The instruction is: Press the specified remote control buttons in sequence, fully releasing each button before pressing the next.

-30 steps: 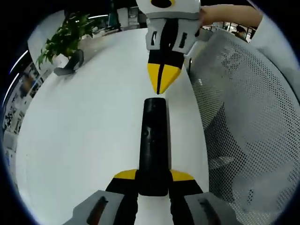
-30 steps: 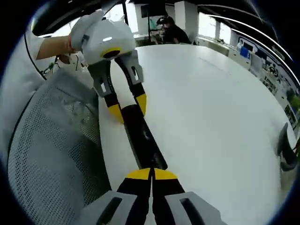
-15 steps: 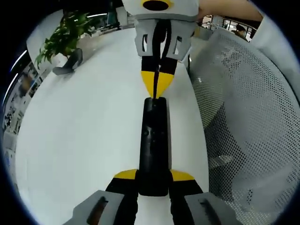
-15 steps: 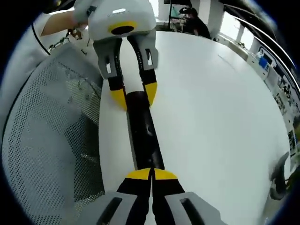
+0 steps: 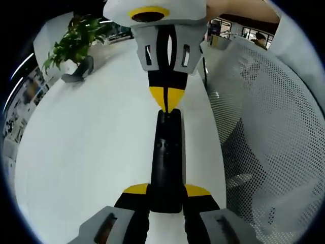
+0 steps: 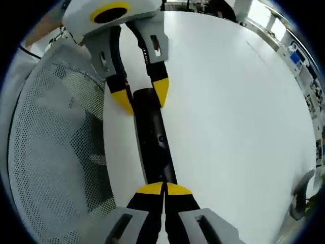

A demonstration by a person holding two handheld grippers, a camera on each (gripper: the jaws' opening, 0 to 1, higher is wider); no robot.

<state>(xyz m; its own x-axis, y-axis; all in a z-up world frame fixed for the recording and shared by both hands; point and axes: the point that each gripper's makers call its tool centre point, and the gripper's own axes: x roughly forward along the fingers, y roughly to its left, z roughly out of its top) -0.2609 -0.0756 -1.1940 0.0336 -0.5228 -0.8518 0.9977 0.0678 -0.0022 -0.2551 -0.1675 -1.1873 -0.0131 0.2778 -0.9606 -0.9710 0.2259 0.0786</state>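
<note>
A slim black remote (image 5: 166, 152) lies lengthwise on the white table (image 5: 86, 147), near the table's edge. My left gripper (image 5: 166, 190) is shut on the remote's near end, one yellow-tipped jaw on each side. My right gripper (image 5: 166, 104) comes in from the top of the left gripper view, shut, with its yellow tips touching the top face of the remote's far end. In the right gripper view my right gripper (image 6: 163, 187) sits shut over one end of the remote (image 6: 155, 140), and the left gripper (image 6: 142, 95) clamps the other end.
A grey mesh chair back (image 5: 269, 127) stands close beside the table edge, next to the remote, and shows again in the right gripper view (image 6: 51, 142). A potted plant (image 5: 71, 40) and a dark grey stand (image 5: 76, 71) sit at the table's far side.
My right gripper has moved from a little beyond the remote's end onto it, so its tips now touch the remote. The left gripper and remote have stayed put.
</note>
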